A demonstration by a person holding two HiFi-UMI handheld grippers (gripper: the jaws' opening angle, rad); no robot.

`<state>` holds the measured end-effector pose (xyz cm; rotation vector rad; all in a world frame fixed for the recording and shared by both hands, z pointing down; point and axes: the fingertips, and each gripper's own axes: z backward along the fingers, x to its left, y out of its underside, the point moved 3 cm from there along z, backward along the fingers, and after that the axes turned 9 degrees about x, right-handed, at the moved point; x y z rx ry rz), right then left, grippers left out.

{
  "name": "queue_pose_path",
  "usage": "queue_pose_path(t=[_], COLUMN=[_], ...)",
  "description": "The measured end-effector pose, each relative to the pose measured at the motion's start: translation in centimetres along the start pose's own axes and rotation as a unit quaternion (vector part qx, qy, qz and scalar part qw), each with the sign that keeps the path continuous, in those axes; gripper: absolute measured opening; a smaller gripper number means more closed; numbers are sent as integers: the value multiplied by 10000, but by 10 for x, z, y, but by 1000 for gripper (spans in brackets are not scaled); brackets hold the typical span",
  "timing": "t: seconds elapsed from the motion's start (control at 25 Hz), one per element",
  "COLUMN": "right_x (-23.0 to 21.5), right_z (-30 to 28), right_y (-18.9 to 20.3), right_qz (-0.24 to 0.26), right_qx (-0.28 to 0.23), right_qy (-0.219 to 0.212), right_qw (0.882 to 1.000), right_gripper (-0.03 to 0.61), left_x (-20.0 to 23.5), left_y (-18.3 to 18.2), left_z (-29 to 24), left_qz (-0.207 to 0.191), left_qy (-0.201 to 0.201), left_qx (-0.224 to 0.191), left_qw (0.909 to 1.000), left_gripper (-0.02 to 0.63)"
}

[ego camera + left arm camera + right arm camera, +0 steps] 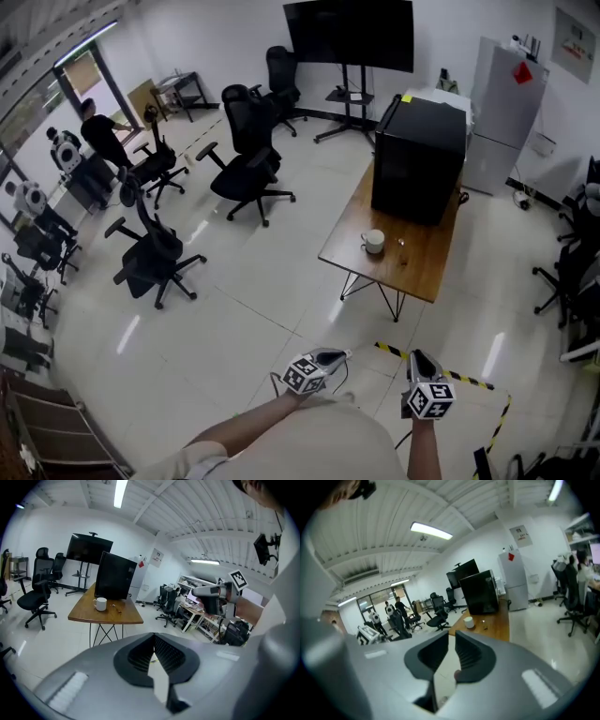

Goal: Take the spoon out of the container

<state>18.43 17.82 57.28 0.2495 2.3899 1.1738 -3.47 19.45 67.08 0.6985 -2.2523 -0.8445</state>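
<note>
A white mug point(374, 241) stands on the wooden table point(422, 272), far ahead of me across the floor. No spoon shows in it from here. A small brownish thing point(401, 242) lies on the tabletop just right of the mug. Both grippers are held close to my body, well short of the table. My left gripper point(343, 354) points toward the table, its jaws meeting at the tips with nothing between them. My right gripper point(420, 357) stands beside it, jaws nearly together and empty. The mug point(100, 603) also shows in the left gripper view, and the mug point(469, 622) in the right gripper view.
A big black box point(419, 155) fills the table's far end. Black office chairs point(246, 169) stand at the left, a TV on a stand point(349, 37) and a white fridge point(504, 103) at the back. Yellow-black tape point(469, 380) marks the floor. People stand by desks at the far left.
</note>
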Motion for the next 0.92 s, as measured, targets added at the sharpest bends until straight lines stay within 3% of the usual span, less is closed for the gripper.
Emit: queue_pose_path(t=[0.24, 0.48, 0.64, 0.92], right_x=[6, -4, -4, 8], right_z=[-4, -4, -15, -65], right_y=[23, 42, 57, 25], right_qz=[21, -309, -333, -31], right_qx=[212, 413, 638, 410], right_qy=[185, 319, 463, 614], right_qw=[9996, 9982, 9963, 9973], right_gripper=[37, 36, 36, 8], left_x=[6, 7, 19, 74], left_y=[3, -1, 13, -15], left_z=[16, 14, 16, 15], left_qz=[-1, 113, 383, 452], left_qy=[-11, 181, 242, 384], left_qx=[70, -16, 25, -111], left_qw=[10000, 9998, 9990, 9982], left_gripper=[5, 5, 5, 5])
